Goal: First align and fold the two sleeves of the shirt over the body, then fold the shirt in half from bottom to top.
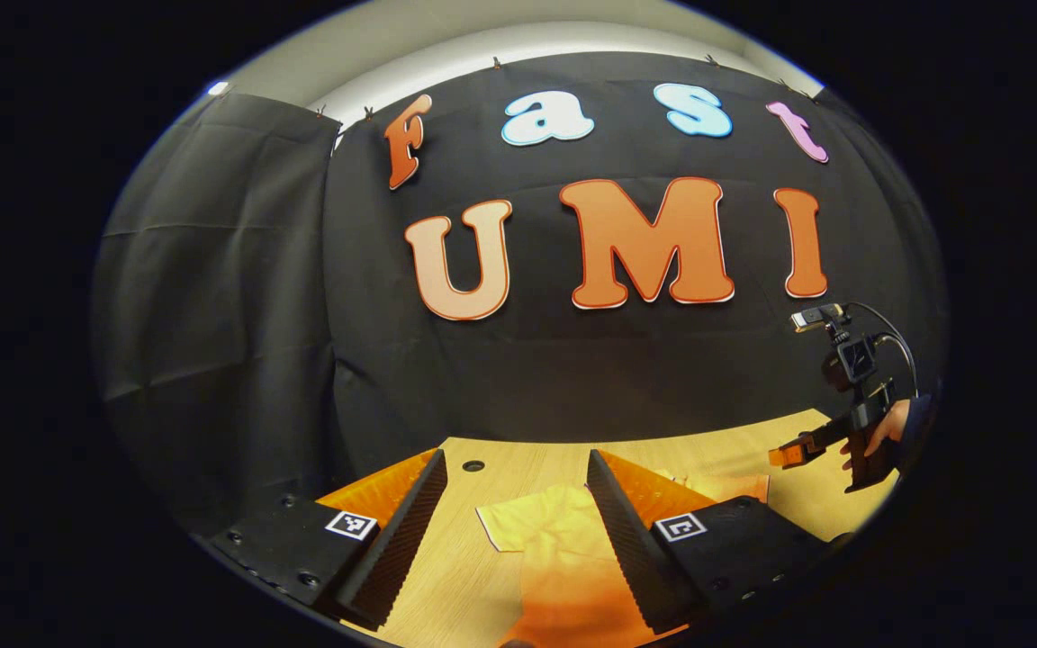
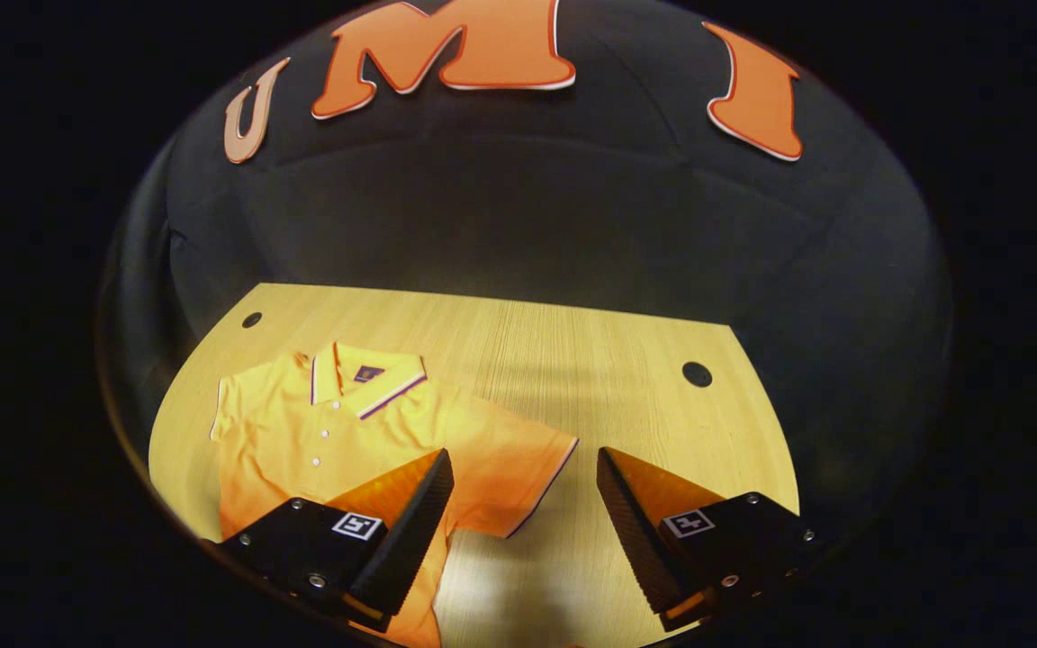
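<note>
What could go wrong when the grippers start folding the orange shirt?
1. The orange polo shirt with the striped collar lies slightly crooked and wrinkled on the light wooden table, so the sleeves may fold unevenly.
2. The right gripper is open beside the spread sleeve; it might pinch only the hem and let it slip.
3. The left gripper, open above the cloth, might grab two layers together.

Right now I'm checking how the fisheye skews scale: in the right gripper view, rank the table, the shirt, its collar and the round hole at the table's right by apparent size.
1. Table, largest.
2. Shirt.
3. Collar.
4. Hole, smallest.
The fisheye bends the edges, but these gaps look too wide to swap.
</note>
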A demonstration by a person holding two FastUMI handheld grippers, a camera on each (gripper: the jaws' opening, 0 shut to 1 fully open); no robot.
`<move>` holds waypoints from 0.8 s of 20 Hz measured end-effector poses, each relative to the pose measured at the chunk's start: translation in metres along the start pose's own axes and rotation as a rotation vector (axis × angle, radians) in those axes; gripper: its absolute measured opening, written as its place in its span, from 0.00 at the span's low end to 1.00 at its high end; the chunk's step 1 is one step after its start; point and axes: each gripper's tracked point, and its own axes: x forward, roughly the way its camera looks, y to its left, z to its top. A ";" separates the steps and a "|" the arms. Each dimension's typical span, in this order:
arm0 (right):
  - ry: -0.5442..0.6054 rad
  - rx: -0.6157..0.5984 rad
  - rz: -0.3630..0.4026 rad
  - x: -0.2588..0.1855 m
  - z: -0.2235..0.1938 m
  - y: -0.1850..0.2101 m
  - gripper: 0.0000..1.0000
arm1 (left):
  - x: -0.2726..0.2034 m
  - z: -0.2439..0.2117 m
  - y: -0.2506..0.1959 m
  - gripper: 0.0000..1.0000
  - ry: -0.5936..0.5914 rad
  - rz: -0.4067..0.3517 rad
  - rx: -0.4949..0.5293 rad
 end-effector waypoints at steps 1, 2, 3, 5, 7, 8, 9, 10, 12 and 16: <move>0.018 0.007 0.004 0.005 -0.002 -0.002 0.97 | 0.000 -0.002 -0.001 0.94 0.008 0.004 0.003; 0.038 0.006 0.001 0.011 -0.004 -0.005 0.96 | 0.000 -0.005 -0.001 0.96 0.016 0.007 0.005; 0.062 -0.003 0.001 0.018 -0.010 -0.006 0.96 | 0.000 -0.004 -0.002 0.94 0.022 0.011 0.007; 0.128 -0.015 0.000 0.033 -0.020 -0.009 0.96 | -0.001 -0.006 -0.003 0.95 0.029 0.016 0.012; 0.201 -0.002 0.019 0.043 -0.029 -0.010 0.96 | -0.001 -0.005 -0.004 0.95 0.036 0.022 0.017; 0.230 0.007 0.024 0.048 -0.032 -0.011 0.96 | -0.002 -0.007 -0.004 0.96 0.041 0.024 0.016; 0.254 0.009 0.019 0.055 -0.037 -0.013 0.96 | -0.002 -0.008 -0.004 0.98 0.046 0.025 0.015; 0.277 0.005 0.016 0.061 -0.041 -0.015 0.96 | -0.002 -0.011 -0.004 0.99 0.053 0.027 0.016; 0.334 0.012 0.009 0.073 -0.050 -0.015 0.96 | -0.004 -0.010 -0.004 0.98 0.060 0.033 0.020; 0.447 0.041 0.040 0.093 -0.069 -0.011 0.87 | -0.005 -0.015 -0.004 0.99 0.072 0.038 0.016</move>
